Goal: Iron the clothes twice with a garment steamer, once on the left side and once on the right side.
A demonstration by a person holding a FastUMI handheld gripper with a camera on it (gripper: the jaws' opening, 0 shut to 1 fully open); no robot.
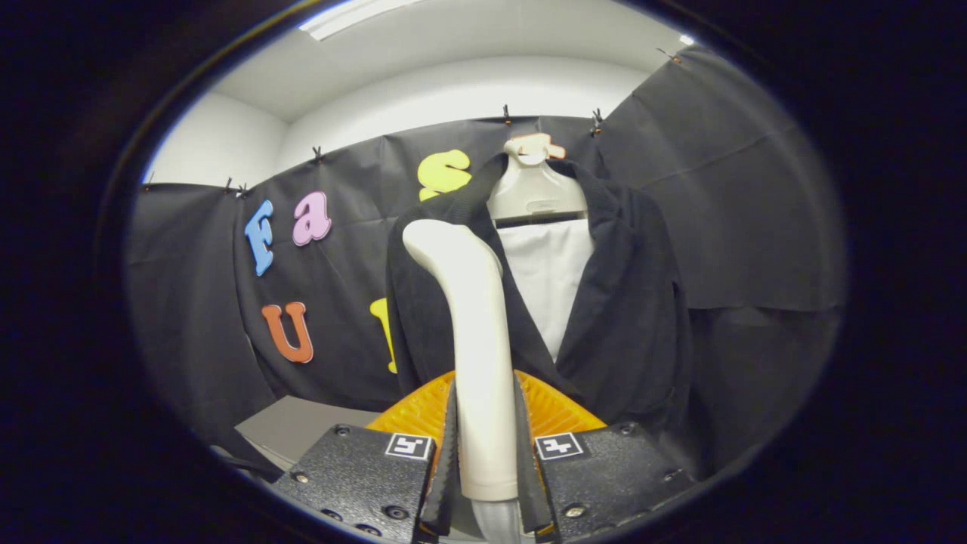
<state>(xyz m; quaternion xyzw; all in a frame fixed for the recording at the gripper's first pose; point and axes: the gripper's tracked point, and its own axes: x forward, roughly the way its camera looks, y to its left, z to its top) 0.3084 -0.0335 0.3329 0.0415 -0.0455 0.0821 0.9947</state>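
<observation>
A cream garment steamer [472, 325] stands upright between my fingers, and my gripper [486, 446] is shut on its handle. Its rounded head sits against the left front panel of a black jacket [627, 317]. The jacket hangs open on a white torso form [538, 195], with a white ironing board [548, 279] showing between the lapels. The jacket's right panel hangs just beyond my right finger.
An orange ribbed piece [412, 412] lies behind the fingers at the steamer's base. A grey tabletop [302, 431] shows low beside the left finger. Black cloth walls close the booth behind and to both sides.
</observation>
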